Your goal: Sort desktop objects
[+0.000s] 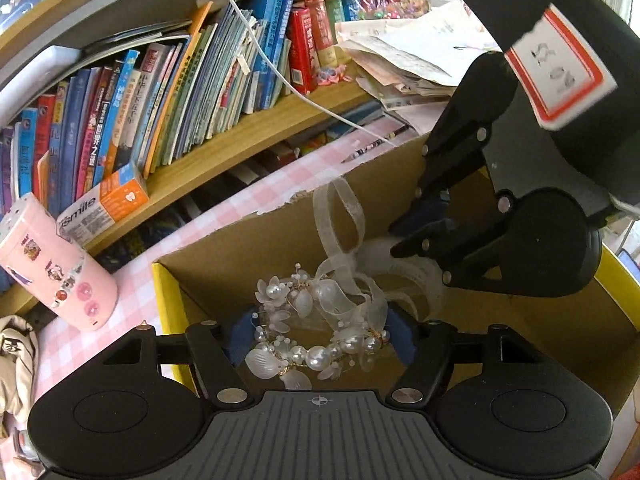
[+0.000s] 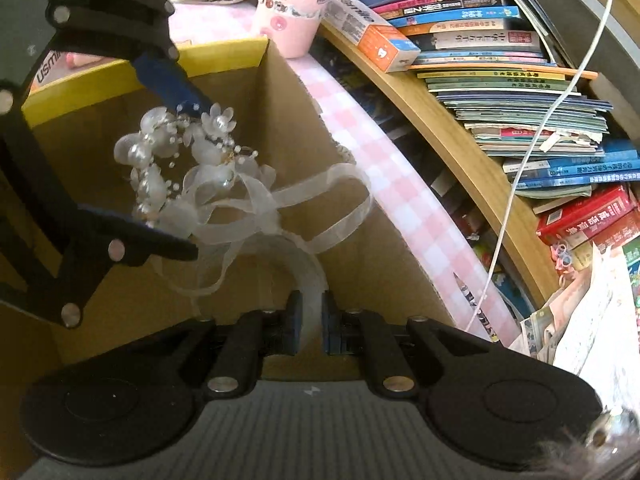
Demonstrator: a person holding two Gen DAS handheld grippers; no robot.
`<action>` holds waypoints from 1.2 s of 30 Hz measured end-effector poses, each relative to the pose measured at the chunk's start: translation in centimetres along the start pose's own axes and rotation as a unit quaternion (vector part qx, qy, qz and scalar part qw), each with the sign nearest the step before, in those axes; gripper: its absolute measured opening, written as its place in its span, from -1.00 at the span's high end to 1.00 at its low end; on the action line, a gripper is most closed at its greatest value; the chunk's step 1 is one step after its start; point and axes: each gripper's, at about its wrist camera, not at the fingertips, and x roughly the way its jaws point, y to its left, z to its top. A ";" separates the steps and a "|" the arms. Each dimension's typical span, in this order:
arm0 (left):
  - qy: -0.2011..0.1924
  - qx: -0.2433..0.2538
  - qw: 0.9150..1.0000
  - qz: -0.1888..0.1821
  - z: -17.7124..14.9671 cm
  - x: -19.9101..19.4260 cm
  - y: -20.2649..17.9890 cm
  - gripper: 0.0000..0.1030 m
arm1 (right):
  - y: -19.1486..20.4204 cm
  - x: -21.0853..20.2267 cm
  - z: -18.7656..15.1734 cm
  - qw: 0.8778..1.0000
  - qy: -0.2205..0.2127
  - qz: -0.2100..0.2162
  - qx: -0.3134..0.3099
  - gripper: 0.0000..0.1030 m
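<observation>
Right wrist view: right gripper (image 2: 311, 322) pinches the white band (image 2: 308, 280), left gripper (image 1: 320, 332) spans the pearl headpiece (image 1: 320, 336), whose ribbon (image 2: 320, 196) may snag the box wall (image 2: 288, 92).

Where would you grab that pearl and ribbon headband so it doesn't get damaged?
Probably on the plain white band, pinched across its flat sides from its open end, as the right gripper does now. That arc is smooth and firm. The pearl flower cluster, which sits between the left gripper's fingers, looks wiry and fragile, and the ribbon loops are limp, so they would slip.
</observation>
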 end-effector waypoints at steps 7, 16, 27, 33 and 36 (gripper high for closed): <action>-0.010 0.005 1.000 0.002 -0.2 -0.8 -0.1 -0.46 | 0.3 -1.2 -0.1 1.000 -0.017 -0.008 0.002 0.28; -0.041 0.003 0.999 0.005 -0.8 -3.7 -0.6 -0.59 | 0.9 -3.9 -0.3 0.999 -0.045 -0.013 0.022 0.06; -0.067 -0.022 0.997 0.009 -3.2 -7.2 -0.6 -0.59 | 3.1 -7.3 -1.5 0.994 -0.073 -0.020 0.079 -0.02; -0.099 -0.036 0.994 0.006 -4.8 -10.0 -0.4 -0.59 | 4.5 -9.2 -2.4 0.985 -0.094 -0.049 0.135 -0.27; -0.117 -0.044 0.992 0.003 -5.6 -11.7 -0.1 -0.61 | 5.2 -10.6 -2.8 0.977 -0.108 -0.069 0.171 -0.34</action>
